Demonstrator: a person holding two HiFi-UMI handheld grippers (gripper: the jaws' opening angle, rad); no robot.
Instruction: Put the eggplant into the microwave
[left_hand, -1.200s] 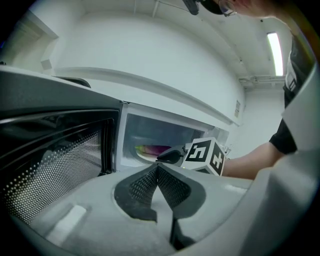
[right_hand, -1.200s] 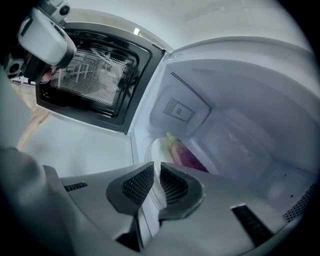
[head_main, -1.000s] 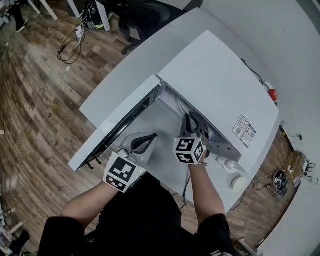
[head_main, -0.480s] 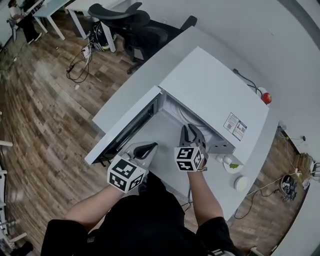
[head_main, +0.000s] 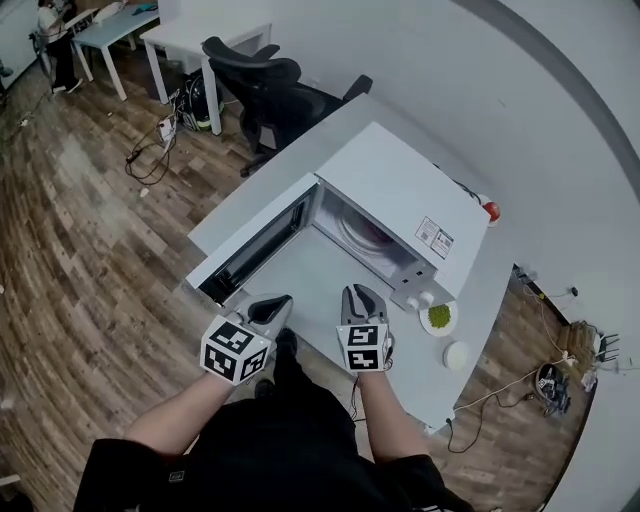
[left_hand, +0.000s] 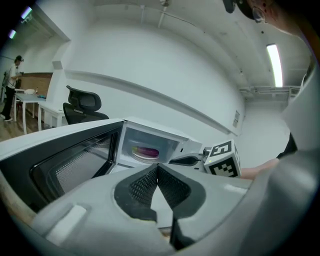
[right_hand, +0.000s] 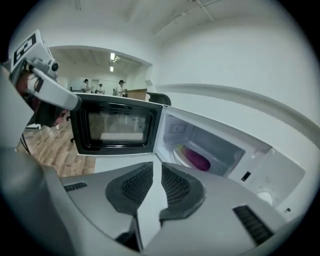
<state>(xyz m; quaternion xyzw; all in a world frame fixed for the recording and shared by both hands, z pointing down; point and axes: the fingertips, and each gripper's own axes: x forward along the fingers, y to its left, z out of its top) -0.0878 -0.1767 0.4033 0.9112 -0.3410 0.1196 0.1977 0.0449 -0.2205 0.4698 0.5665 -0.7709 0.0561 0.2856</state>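
Purple eggplant (right_hand: 196, 159) already lies inside the microwave (head_main: 400, 195), ahead of the right gripper (head_main: 356, 296), whose empty jaws have just been opening slightly. Left gripper (head_main: 273, 305) is clenched, empty. It should push the door (head_main: 255, 245), ahead on its left, gently closed.

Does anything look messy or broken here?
Nothing stands out. The eggplant lies on the plate inside the microwave. Nothing is spilled, and only the door hangs wide open.
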